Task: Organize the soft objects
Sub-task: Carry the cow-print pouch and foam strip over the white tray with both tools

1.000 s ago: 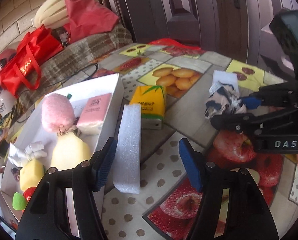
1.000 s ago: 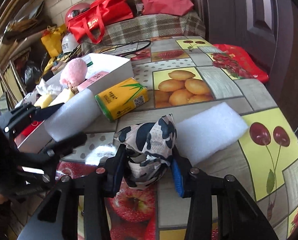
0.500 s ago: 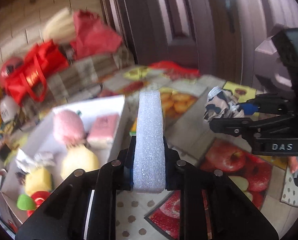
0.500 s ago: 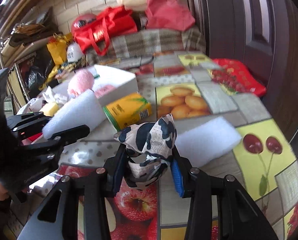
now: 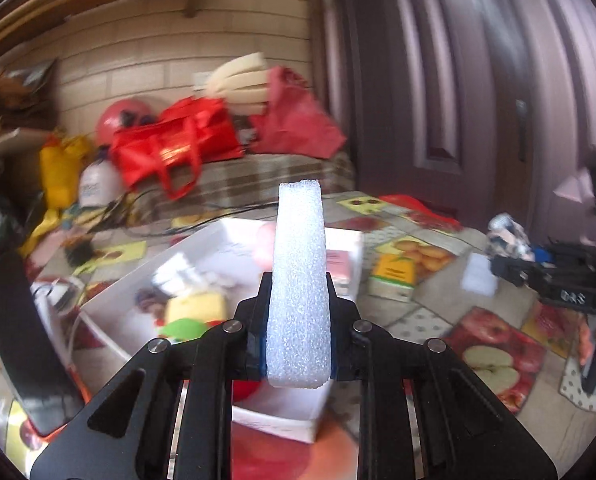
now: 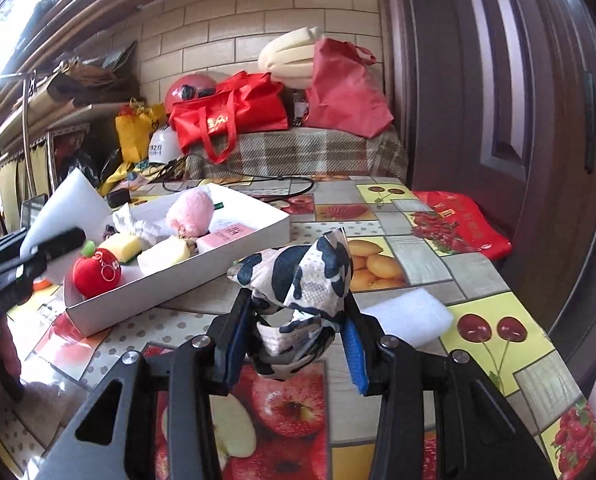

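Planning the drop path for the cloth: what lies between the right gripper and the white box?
Only bare tablecloth lies between the right gripper, shut on the cow-print cloth, and the white box, as the right wrist view shows.

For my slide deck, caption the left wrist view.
Left tool grips a white foam strip upright above the white cardboard box.

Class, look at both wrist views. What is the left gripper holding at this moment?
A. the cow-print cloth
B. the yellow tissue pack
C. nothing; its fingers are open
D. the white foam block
D. The left gripper is shut on the white foam block, which stands upright between its fingers; the cow-print cloth sits in the right gripper.
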Demonstrator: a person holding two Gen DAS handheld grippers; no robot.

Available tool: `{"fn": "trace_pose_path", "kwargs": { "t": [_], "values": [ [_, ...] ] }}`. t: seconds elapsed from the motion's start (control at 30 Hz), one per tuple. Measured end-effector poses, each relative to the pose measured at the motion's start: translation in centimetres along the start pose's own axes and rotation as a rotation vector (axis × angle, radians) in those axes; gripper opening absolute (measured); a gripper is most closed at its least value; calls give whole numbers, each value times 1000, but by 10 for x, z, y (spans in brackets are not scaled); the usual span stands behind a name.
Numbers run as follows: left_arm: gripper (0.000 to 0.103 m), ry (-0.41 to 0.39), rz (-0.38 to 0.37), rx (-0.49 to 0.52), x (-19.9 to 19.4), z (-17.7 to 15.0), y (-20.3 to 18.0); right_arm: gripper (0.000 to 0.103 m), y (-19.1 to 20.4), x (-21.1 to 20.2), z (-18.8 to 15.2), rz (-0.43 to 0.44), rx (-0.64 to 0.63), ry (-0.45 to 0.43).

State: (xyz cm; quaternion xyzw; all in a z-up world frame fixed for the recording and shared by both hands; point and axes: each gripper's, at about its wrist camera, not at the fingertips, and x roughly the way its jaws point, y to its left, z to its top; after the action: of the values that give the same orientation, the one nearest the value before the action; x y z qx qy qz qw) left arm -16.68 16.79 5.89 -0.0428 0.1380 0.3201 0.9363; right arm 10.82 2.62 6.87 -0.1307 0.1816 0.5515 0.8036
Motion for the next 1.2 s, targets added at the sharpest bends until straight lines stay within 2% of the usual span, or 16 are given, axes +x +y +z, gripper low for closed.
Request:
{"fn": "trace_pose_path", "kwargs": {
  "t": [0.1, 0.43, 0.7, 1.0, 1.2],
  "values": [
    [19, -1, 42, -15, 4, -2, 12, 42, 7, 5, 2, 18, -8, 16],
    [20, 30, 111, -31, 27, -1, 38, 42, 47, 43, 12, 102, -45, 88],
    [20, 43, 173, -64, 53, 4, 55, 42, 84, 64, 25, 158, -58, 49],
    [20, 82, 204, -84, 73, 8, 63, 42, 119, 90, 42, 187, -71, 0],
    [20, 134, 233, -61, 96, 11, 66, 42, 127, 120, 54, 177, -46, 32]
  ]
}}
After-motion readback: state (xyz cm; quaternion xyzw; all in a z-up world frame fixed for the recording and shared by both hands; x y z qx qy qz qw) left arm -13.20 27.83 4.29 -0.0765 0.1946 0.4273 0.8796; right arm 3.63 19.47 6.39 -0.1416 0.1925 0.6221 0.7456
